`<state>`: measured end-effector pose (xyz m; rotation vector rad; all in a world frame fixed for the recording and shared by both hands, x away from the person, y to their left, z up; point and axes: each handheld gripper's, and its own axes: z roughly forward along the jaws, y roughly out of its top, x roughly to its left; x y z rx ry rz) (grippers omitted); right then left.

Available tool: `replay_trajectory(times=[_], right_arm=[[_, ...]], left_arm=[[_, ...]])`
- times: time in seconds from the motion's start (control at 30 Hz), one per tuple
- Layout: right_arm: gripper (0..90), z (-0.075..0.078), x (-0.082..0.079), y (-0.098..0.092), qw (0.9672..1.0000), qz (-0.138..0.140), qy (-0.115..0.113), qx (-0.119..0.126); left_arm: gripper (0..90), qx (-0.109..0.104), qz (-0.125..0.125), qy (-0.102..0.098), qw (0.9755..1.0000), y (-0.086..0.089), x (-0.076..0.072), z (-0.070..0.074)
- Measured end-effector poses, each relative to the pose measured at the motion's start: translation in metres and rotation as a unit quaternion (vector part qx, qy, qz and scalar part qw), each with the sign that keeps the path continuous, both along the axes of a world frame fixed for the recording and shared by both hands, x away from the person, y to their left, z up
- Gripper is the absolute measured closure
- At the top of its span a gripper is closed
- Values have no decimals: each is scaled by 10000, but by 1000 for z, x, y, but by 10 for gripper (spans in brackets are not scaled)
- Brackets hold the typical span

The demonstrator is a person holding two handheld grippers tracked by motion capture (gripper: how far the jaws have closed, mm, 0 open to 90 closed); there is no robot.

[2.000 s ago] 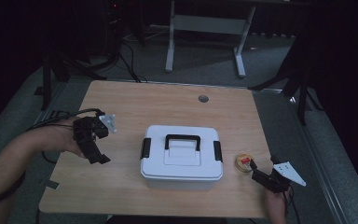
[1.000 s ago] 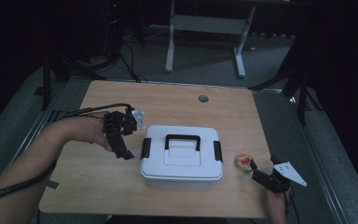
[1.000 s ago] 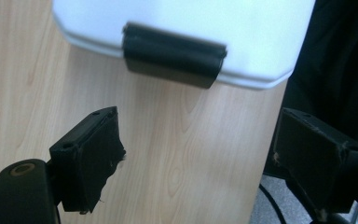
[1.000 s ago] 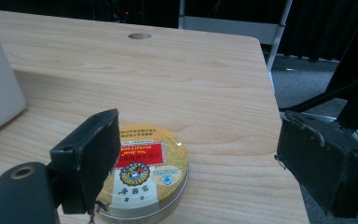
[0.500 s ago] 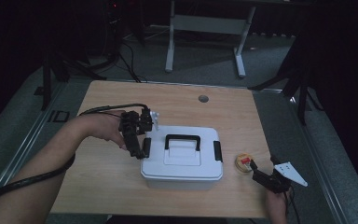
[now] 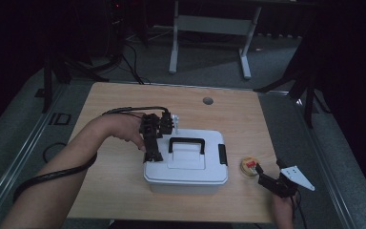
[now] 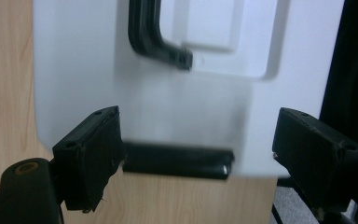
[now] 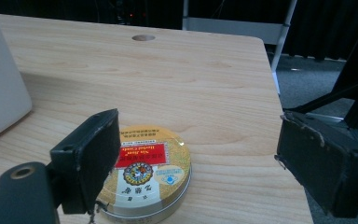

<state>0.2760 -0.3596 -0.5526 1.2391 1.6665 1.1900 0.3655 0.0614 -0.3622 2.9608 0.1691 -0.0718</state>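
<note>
The white box (image 6: 187, 164) sits mid-table toward the near edge, the left gripper (image 6: 153, 153), jaws apart, poised over its left-end latch (image 7: 177, 161), likely to unclip it, while the right gripper (image 6: 267, 179) waits with jaws apart by a tin (image 8: 147, 170) near the right edge.

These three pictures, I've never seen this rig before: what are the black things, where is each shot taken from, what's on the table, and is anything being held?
No robot here: a person holds a black two-jaw gripper in each hand. The high view looks down on the light wooden table. The other two come from cameras riding on the grippers, looking along their jaws.

On the table sit a white plastic box with a black handle and a small round yellow tin with a red label.

The left gripper is open over the box's black side latch. The right gripper is open beside the tin. Neither holds anything.
</note>
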Motion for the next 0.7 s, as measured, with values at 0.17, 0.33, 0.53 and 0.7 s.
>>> replay_trajectory(times=[0.17, 0.33, 0.53, 0.7], right_arm=[[130, 0, 0, -1, 10000, 28, -7, 23], [130, 0, 0, -1, 10000, 35, -4, 38], [130, 0, 0, -1, 10000, 42, -8, 49], [130, 0, 0, -1, 10000, 52, -10, 46]], left_arm=[[175, 114, -85, -11, 9999, -12, 7, -5], [206, 87, -195, -62, 9998, -23, 12, -4], [374, 183, -294, 18, 9994, -31, 13, -3], [512, 316, -287, 84, 9991, -34, 12, -4]])
